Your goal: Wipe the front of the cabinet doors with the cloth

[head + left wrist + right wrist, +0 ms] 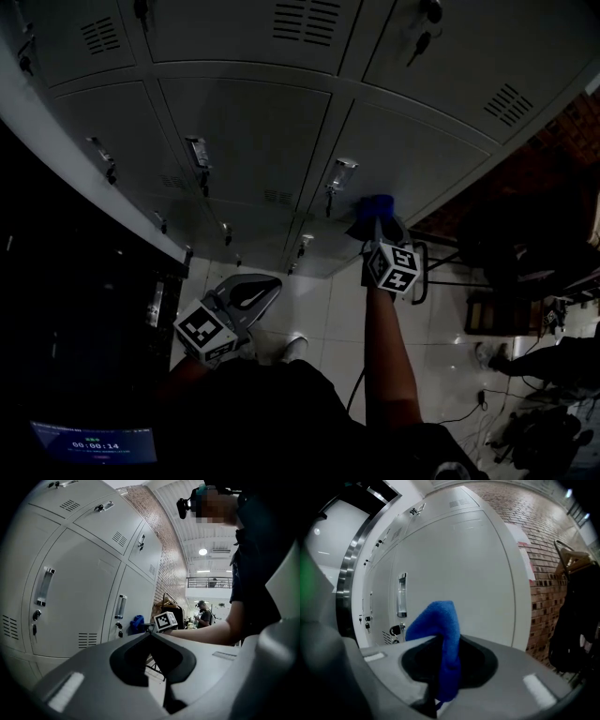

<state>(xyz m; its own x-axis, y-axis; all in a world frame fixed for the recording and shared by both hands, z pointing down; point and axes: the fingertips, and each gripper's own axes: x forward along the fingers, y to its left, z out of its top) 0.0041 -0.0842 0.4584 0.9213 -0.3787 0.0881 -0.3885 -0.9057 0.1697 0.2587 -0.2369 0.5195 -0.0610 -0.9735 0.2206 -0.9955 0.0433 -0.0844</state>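
Grey cabinet doors (253,131) fill the head view, each with a handle and a key lock. My right gripper (377,230) is shut on a blue cloth (378,204), which it holds up against a lower door beside a handle (339,173). In the right gripper view the cloth (440,639) stands folded between the jaws, in front of the pale door (459,569). My left gripper (267,286) hangs back lower left, away from the doors, shut with nothing in it. The left gripper view shows the cloth (137,623) and the right gripper's marker cube (165,620).
A dark metal rack with bags (441,267) stands right of the cabinets against a brick wall (548,588). Cables (478,403) lie on the white tiled floor (328,309). A dark panel and a small timer screen (94,442) are at the left. A person (204,613) stands far off.
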